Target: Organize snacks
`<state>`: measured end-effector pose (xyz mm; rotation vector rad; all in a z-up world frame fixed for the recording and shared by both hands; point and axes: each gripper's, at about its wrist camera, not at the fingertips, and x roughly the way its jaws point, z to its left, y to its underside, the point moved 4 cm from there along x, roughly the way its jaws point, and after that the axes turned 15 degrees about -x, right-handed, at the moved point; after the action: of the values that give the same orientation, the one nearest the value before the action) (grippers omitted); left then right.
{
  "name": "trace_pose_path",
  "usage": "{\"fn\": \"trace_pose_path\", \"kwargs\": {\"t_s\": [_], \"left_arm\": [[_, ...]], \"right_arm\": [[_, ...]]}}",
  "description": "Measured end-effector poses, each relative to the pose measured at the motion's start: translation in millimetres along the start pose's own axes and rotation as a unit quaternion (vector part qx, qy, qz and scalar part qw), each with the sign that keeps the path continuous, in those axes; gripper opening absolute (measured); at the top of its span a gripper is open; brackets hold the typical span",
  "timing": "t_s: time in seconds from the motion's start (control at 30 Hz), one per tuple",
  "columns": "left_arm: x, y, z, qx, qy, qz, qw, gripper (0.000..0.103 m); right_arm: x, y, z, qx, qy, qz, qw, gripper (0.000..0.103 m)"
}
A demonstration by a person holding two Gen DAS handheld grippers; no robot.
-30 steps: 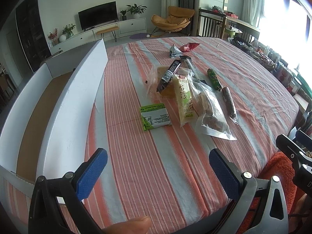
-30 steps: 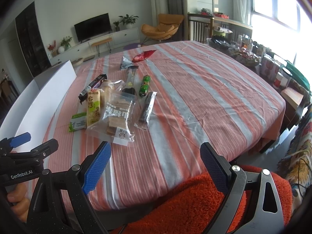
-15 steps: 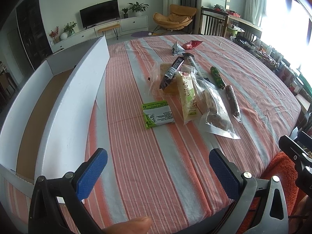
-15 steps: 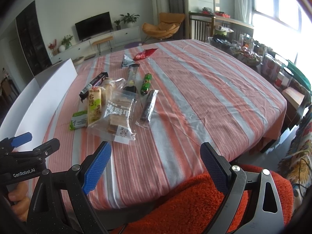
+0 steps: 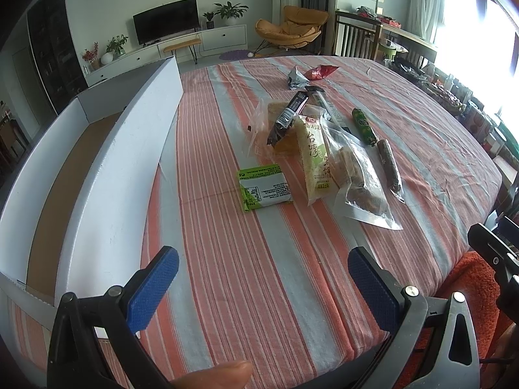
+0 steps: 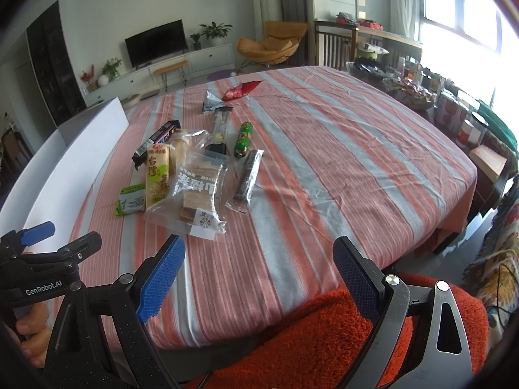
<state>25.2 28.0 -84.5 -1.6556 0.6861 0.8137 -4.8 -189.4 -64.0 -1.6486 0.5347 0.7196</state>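
Two grippers, left gripper (image 5: 263, 287) and right gripper (image 6: 259, 277), jaws apart, empty; one white box (image 5: 107, 175); ten snack packets (image 6: 194, 162) on striped tablecloth (image 6: 340, 162).

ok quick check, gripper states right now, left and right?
Left gripper: open, holding nothing, above the striped tablecloth.
Right gripper: open, holding nothing, near the table edge.
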Motion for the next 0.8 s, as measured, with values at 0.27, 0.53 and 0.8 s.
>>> {"fn": "trace_pose_path", "kwargs": {"t_s": [0.27, 0.53, 0.8], "left_arm": [[0.8, -0.2, 1.8, -0.002, -0.001, 0.002, 1.0, 0.103], [4.3, 0.1, 3.8, -0.002, -0.003, 0.003, 1.0, 0.103], [9.8, 1.3, 5.1, -0.002, -0.007, 0.006, 1.0, 0.103]], "right_arm": [[0.1, -0.1, 0.0, -0.001, 0.001, -0.001, 1.0, 0.094], [0.4, -0.2, 0.7, -0.001, 0.0, 0.0, 1.0, 0.094], [0.8, 0.0, 1.1, -0.001, 0.0, 0.001, 1.0, 0.094]]}}
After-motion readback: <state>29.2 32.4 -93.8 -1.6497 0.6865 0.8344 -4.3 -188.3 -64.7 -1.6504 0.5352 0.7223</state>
